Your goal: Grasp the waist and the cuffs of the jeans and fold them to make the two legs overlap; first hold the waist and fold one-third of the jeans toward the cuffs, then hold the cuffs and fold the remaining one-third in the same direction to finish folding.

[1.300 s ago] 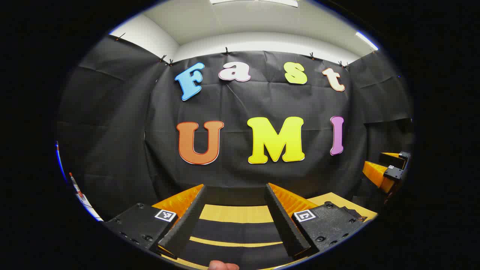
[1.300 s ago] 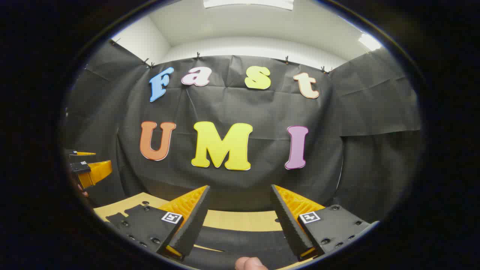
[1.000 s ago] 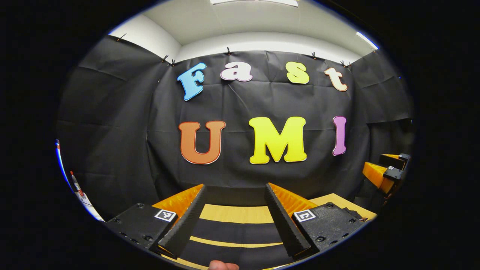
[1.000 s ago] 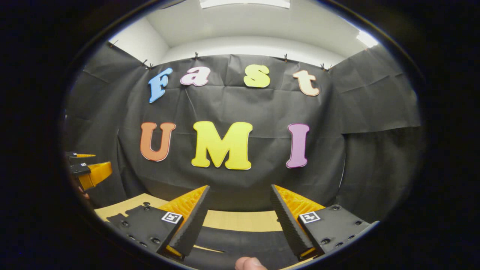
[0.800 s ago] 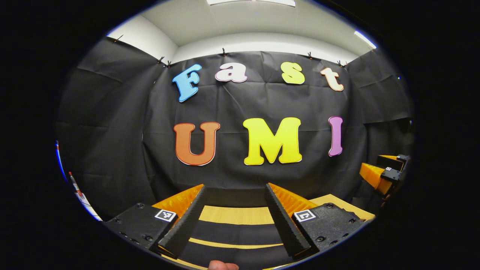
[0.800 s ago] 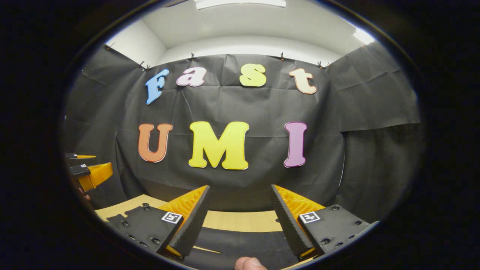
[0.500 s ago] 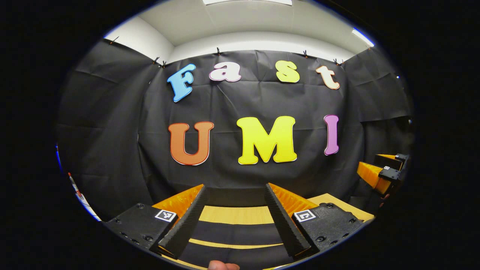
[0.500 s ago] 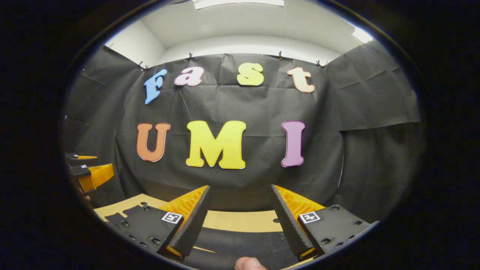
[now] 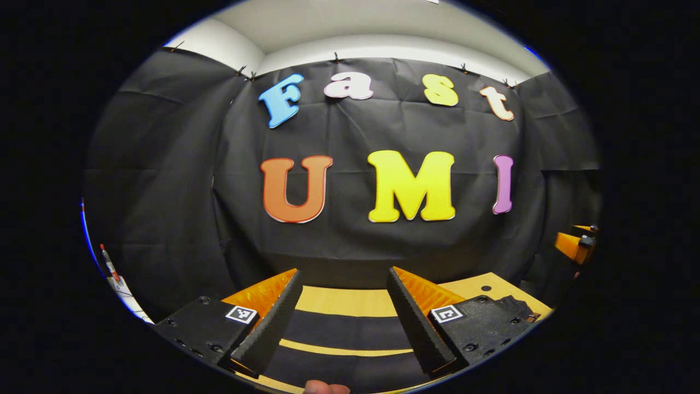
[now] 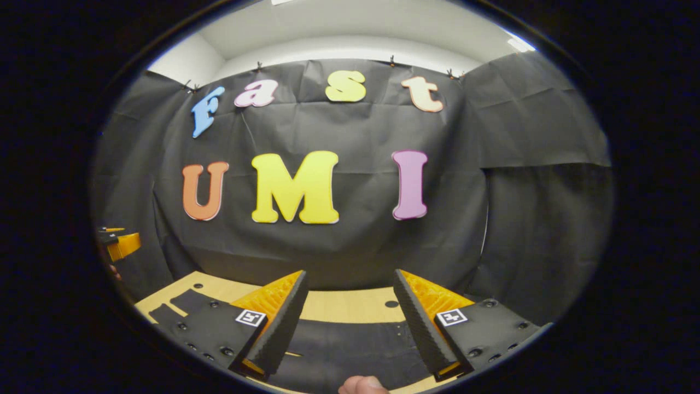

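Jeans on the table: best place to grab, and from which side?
Probably pinch the jeans at their near edge, coming down from above: they lie flat on the table below the open left gripper and right gripper. Waist or cuffs: cannot tell.

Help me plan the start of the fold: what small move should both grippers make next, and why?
Probably tip both down toward the dark jeans spread on the light wooden table. The left gripper and right gripper are open, held above the fabric and pointing at the black cloth wall, gripping nothing.
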Available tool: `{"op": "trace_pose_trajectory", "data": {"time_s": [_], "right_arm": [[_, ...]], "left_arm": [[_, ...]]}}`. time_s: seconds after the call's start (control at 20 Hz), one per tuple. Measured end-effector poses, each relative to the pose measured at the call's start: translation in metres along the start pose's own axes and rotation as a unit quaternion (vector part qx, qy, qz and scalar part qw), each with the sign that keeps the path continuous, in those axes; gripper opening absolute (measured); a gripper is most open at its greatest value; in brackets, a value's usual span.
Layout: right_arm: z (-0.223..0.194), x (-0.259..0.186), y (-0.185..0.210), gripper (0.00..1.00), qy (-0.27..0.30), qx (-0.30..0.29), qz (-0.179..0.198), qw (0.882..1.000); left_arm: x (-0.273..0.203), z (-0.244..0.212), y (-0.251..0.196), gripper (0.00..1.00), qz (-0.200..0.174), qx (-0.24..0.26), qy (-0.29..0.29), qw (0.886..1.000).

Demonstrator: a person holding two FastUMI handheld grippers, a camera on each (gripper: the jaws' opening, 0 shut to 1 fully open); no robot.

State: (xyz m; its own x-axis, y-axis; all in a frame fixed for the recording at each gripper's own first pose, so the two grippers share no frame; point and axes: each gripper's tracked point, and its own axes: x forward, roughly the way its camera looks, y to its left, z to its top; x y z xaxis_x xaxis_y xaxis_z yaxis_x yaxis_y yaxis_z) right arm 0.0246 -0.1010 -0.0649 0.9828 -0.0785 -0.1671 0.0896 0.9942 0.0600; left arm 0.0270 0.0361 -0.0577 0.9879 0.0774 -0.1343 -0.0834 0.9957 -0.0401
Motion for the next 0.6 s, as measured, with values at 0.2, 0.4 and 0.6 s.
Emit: {"op": "trace_pose_trajectory", "data": {"time_s": [0.2,0.4,0.6], "right_arm": [[-0.049,0.003,-0.056,0.97,0.075,0.030,-0.033,0.996],[-0.124,-0.008,-0.109,0.99,0.183,0.134,-0.068,0.972],[-0.201,-0.031,-0.141,0.98,0.268,0.264,-0.108,0.920]], "left_arm": [[0.001,-0.064,0.074,0.99,0.060,-0.052,0.078,0.994],[-0.026,-0.155,0.124,0.99,0.088,-0.183,0.186,0.961],[-0.057,-0.246,0.132,0.99,0.117,-0.396,0.293,0.862]]}}
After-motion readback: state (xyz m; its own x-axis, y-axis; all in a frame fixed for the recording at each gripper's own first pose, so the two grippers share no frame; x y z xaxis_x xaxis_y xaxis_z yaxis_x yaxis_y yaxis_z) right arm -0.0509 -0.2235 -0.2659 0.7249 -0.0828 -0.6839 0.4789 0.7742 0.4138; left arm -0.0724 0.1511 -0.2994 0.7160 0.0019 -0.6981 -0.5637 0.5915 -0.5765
